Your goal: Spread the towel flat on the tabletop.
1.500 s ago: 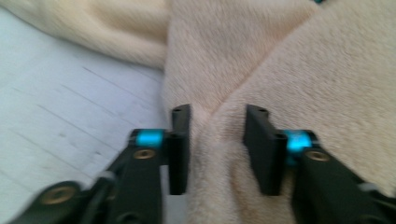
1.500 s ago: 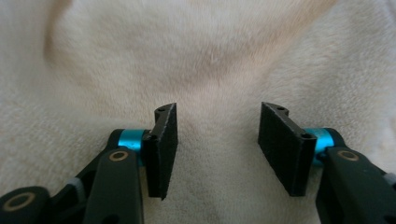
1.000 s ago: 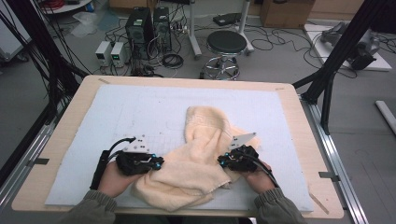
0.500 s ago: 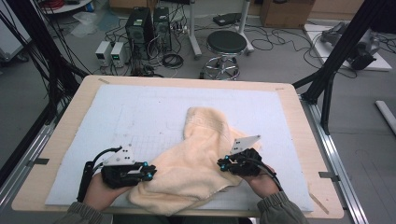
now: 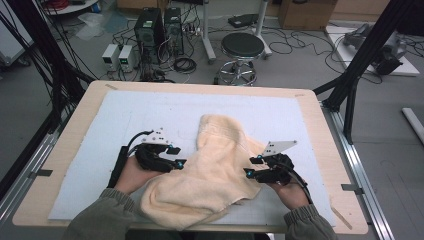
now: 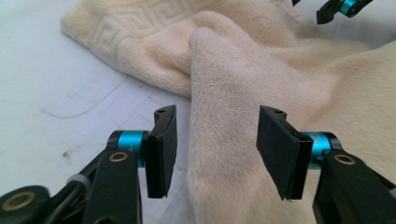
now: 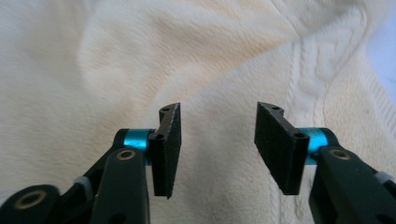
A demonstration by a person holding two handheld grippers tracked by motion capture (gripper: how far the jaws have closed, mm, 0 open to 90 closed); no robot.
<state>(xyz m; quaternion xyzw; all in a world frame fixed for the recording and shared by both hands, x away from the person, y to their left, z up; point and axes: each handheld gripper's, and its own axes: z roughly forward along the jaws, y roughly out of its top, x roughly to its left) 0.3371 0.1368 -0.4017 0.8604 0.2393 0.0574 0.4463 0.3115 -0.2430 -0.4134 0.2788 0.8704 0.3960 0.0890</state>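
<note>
Both forearms wear olive-green fabric sleeves [image 5: 102,217] with ribbed cuffs. Each hand carries a black two-jaw gripper: the left gripper [image 6: 212,149] and the right gripper [image 7: 217,147] have flat, matte black rectangular fingers [image 6: 161,151] fixed by small screws, turquoise metal collars, and brass-ringed pivots on black links. A grey three-cornered plate dotted with holes tops each, and a black cable [image 5: 120,162] trails back.

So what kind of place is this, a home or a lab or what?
Most likely a robotics or research lab: a black frame surrounds the table, computer towers and loose cables sit on the floor, and a person works a cream towel with instrumented hand-held grippers.
</note>
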